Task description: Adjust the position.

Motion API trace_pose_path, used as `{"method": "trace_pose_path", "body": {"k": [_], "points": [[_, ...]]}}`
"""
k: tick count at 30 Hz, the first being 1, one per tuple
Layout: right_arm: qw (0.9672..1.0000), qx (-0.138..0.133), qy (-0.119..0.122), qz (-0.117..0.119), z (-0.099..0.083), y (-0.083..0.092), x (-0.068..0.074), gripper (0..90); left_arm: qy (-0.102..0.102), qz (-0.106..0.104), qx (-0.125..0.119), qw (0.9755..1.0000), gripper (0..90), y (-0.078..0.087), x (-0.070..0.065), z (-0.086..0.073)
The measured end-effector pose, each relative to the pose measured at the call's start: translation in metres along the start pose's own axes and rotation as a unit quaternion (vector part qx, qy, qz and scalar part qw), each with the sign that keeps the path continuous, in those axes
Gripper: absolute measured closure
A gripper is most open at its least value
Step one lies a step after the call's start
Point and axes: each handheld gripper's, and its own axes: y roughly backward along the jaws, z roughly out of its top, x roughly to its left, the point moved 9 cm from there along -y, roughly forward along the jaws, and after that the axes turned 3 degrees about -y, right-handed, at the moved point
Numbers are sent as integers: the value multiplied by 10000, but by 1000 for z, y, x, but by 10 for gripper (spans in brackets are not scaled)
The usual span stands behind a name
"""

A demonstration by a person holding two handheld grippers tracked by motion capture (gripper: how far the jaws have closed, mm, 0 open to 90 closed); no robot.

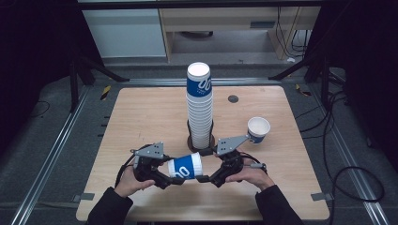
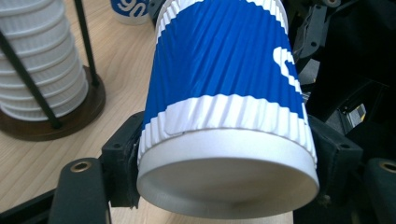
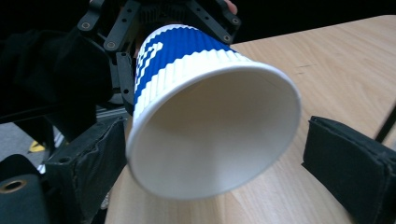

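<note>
Cup [image 1: 184, 167] sideways between both tongs

A tall stack of cups [image 1: 199, 108] stood in a black wire holder [image 1: 201, 140] at mid-table. A lone cup [image 1: 258, 129] stood upright to its right.

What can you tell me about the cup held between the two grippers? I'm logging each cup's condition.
The cup is ribbed paper, blue with white bands at rim and base and a white logo, white and empty inside, undamaged as far as shown. It lies on its side above the wooden table, before the cup stack. The left gripper clamps its base end; its open mouth points at the right gripper, whose open jaws flank the rim.
</note>
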Motion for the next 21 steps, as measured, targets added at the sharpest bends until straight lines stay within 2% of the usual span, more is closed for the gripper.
{"method": "trace_pose_path", "body": {"k": [8, 12, 18, 21], "points": [[9992, -61, -85, 380, -2, -8, 8, 97, -120, -144, 48, 9998, 262, -6, -9, 2], [9985, -98, -135, 515, -3, -9, 11, 133, -85, -204, 26, 9998, 262, -5, -9, 2], [9986, -117, -143, 486, -2, -6, 9, 152, -47, -130, -16, 9999, 254, -5, -6, 3], [9989, -152, -135, 423, 0, -3, 8, 155, -27, -45, -37, 10000, 219, -1, -4, 3]]}}
